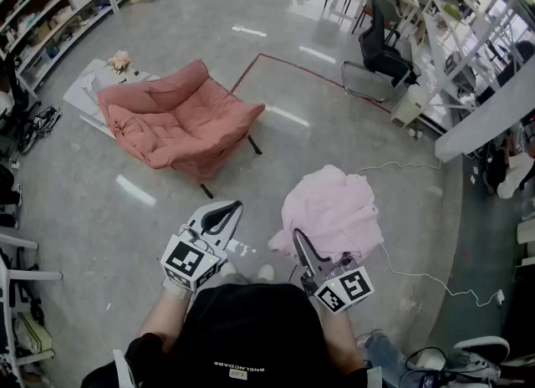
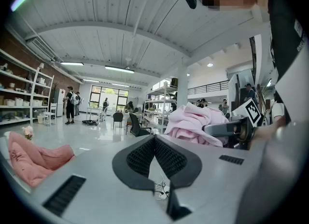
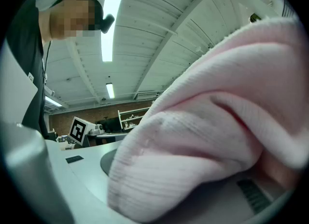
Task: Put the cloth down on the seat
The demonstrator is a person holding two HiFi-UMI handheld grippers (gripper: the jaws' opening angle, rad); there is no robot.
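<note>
Across the floor, ahead and leftward, the pink lounge chair [image 1: 180, 119] stands well apart from the pink cloth [image 1: 334, 211] pinched in the right hand-held gripper [image 1: 299, 240]; the left hand-held gripper [image 1: 221, 212], nearer it, is pressed together, empty.

Floor [image 1: 125, 219] between the person and the pink seat [image 1: 175, 119] is wide open, so it's a straight run in. A white low platform [image 1: 88, 85] sits just beside the seat's far left edge. The bunched pink cloth [image 1: 334, 206] crowds the near right. A white cable [image 1: 422, 278] trails there too, and the black office chair [image 1: 380, 48] stands well apart. Shelving [image 1: 50, 18] lines the floor's left edge.
</note>
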